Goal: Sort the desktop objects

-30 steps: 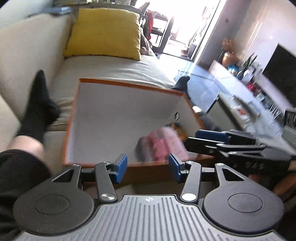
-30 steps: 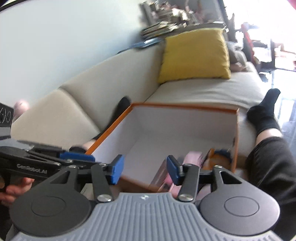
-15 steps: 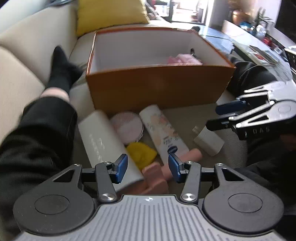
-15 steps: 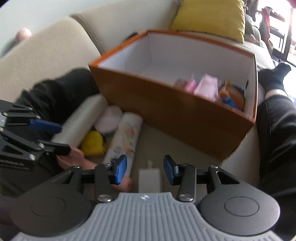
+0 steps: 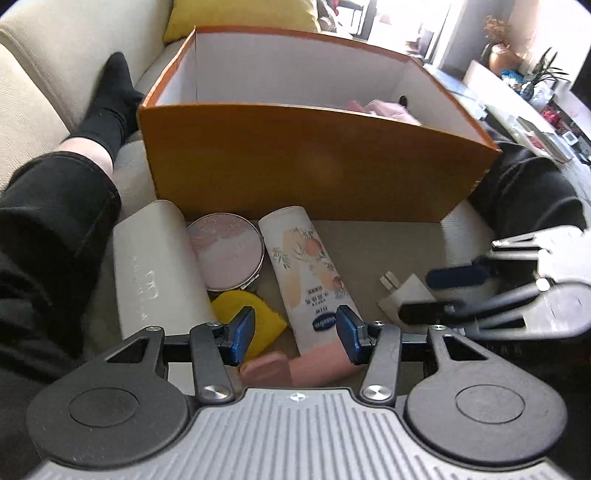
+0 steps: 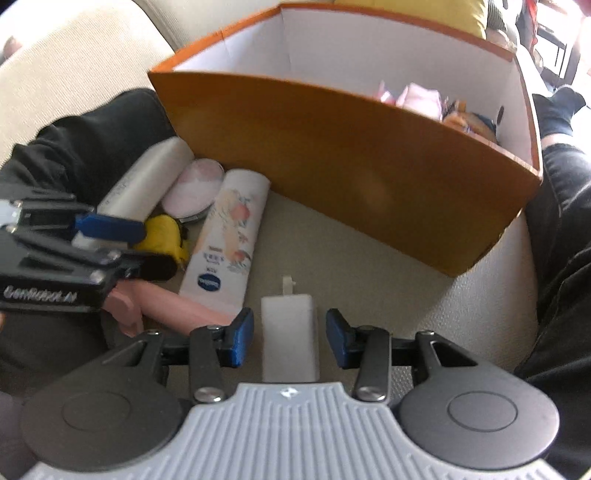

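Observation:
An orange box (image 5: 314,158) with white inner walls stands on the sofa seat, with pink items (image 6: 421,96) in its right end. In front of it lie a white case (image 5: 155,266), a round pink compact (image 5: 225,254), a yellow piece (image 5: 229,302), a printed lotion tube (image 5: 306,266), a pink object (image 5: 266,369) and a white charger plug (image 6: 288,314). My left gripper (image 5: 295,332) is open just above the tube's lower end. My right gripper (image 6: 290,332) is open, with the plug between its fingers and a gap on each side.
A person's legs in black trousers (image 5: 55,221) and black socks (image 5: 110,96) flank the box on both sides. A yellow cushion (image 5: 240,14) leans at the sofa's far end. A low table with clutter (image 5: 535,122) stands to the right.
Both grippers have tilted down from above the box to the loose items in front of it. The right jaws have narrowed around the white plug.

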Demonstrator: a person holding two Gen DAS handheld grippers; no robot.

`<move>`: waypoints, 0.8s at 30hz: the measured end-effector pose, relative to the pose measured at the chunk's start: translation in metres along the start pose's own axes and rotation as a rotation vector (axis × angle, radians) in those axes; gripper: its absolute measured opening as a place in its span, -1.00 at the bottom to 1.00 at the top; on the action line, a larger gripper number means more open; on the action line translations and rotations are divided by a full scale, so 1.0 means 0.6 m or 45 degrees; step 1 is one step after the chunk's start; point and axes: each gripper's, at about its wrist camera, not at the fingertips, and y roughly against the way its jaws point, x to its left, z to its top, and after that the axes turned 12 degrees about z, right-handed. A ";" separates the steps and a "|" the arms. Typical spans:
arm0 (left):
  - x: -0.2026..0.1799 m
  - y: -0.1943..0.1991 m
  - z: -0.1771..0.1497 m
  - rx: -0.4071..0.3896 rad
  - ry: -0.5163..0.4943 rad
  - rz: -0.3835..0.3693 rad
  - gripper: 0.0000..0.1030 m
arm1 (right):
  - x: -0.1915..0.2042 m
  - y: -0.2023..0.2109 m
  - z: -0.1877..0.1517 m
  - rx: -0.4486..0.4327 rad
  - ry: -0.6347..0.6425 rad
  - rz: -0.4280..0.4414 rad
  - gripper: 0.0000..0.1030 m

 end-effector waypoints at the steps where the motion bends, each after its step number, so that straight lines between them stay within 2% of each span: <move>1: -0.003 -0.007 0.002 0.011 -0.003 0.007 0.11 | -0.002 -0.003 -0.001 0.013 -0.005 0.000 -0.21; 2: -0.005 -0.013 0.005 0.020 -0.009 0.011 0.11 | -0.005 -0.005 -0.003 0.024 -0.012 0.009 -0.29; 6: -0.015 -0.034 0.013 0.051 -0.023 0.011 0.13 | -0.015 -0.002 -0.002 0.017 -0.044 0.045 -0.31; 8: -0.024 -0.037 0.017 0.033 -0.054 0.037 0.23 | -0.018 0.001 0.001 0.002 -0.040 0.026 -0.31; 10: -0.028 -0.042 0.021 0.032 -0.063 0.030 0.23 | -0.024 0.001 0.007 -0.012 -0.040 0.000 -0.31; 12: -0.032 -0.051 0.025 0.059 -0.062 0.004 0.23 | -0.032 0.004 0.010 -0.020 -0.041 -0.013 -0.31; 16: -0.043 -0.078 0.019 0.132 -0.090 0.013 0.23 | -0.046 0.007 0.010 -0.027 -0.052 0.001 -0.31; 19: -0.045 -0.077 0.013 0.143 -0.103 0.012 0.25 | -0.048 0.006 0.010 -0.033 -0.049 0.006 -0.31; 21: -0.047 -0.076 0.007 0.147 -0.121 0.019 0.23 | -0.051 0.005 0.010 -0.039 -0.058 0.013 -0.30; 24: -0.048 -0.069 -0.004 0.130 -0.143 0.046 0.05 | -0.053 0.004 0.009 -0.042 -0.065 0.016 -0.30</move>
